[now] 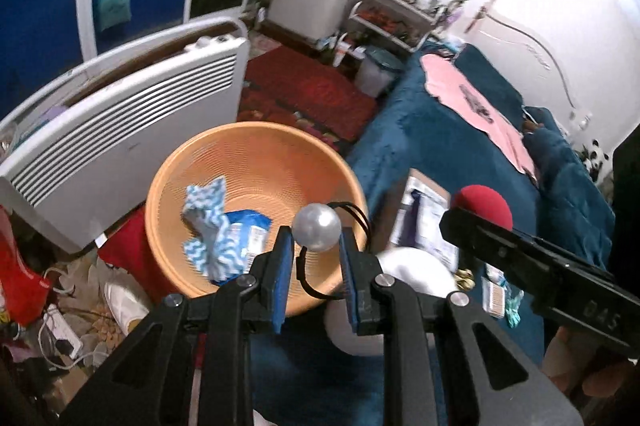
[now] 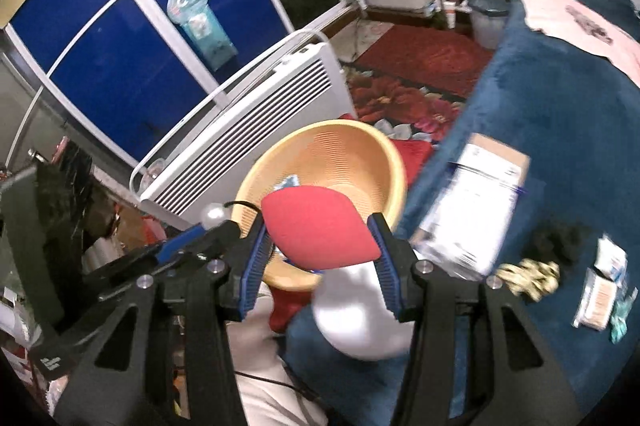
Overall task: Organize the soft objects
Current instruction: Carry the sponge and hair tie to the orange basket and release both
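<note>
The orange basket (image 1: 256, 161) stands on the floor between the white heater (image 1: 120, 129) and the blue bed (image 1: 440, 145), and serves as the landmark here. Inside it lie a blue-and-white zigzag cloth (image 1: 206, 222) and a blue packet (image 1: 248, 230). The left gripper (image 1: 316, 258) hangs above the basket's near rim, its jaws nearly shut on the black elastic of a hair tie whose pearl ball (image 1: 317, 227) sits at the fingertips. The right gripper (image 2: 320, 246), just right of the left one and over the basket's bed-side rim, squeezes a red sponge (image 2: 320, 226) between its blue pads, jaws partway apart. On the bed beside the basket lie a white cap (image 2: 360, 314), a cardboard box (image 2: 480, 193) and small packets (image 2: 600, 290).
</note>
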Demonstrator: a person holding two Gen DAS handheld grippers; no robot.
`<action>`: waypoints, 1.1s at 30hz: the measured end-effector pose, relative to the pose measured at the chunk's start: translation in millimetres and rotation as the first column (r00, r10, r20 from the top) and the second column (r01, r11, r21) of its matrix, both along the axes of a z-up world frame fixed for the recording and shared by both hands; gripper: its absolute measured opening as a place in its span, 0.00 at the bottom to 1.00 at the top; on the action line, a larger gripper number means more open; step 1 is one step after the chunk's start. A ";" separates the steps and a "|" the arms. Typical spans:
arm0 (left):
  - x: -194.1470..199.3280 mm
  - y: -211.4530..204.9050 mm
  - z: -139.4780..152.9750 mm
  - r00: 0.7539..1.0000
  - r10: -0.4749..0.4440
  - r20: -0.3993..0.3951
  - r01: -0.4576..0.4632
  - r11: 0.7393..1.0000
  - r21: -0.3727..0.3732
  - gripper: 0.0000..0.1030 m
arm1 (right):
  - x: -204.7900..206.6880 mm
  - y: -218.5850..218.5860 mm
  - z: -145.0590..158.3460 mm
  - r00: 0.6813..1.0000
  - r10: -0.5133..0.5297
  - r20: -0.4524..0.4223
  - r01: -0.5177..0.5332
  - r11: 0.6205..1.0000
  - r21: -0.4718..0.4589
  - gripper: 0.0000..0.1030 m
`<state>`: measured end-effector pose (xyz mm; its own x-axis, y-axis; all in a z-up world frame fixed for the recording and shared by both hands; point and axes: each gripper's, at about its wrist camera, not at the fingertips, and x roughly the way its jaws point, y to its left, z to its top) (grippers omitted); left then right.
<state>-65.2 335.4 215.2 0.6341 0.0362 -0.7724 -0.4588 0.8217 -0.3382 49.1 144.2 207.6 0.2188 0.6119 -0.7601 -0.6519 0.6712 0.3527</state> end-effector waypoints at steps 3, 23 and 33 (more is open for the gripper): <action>11.6 19.6 -19.9 0.999 0.014 -0.045 -0.015 1.000 -0.019 0.22 | 14.0 25.4 -14.2 0.997 -0.002 -0.073 0.001 1.000 -0.022 0.49; 40.5 68.0 -85.5 0.990 0.026 -0.140 -0.041 0.994 -0.104 0.22 | 41.3 80.0 -54.2 0.979 -0.054 -0.197 0.026 0.990 -0.139 0.50; 41.1 66.0 -86.1 0.987 0.045 -0.152 -0.059 0.994 -0.093 0.61 | 45.1 80.5 -60.4 0.973 -0.092 -0.211 0.055 0.983 -0.174 0.57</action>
<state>-24.0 401.4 129.2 0.5107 -0.0136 -0.8597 -0.5514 0.7620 -0.3396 94.2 224.7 147.2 0.0766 0.4617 -0.8837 -0.5186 0.7754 0.3602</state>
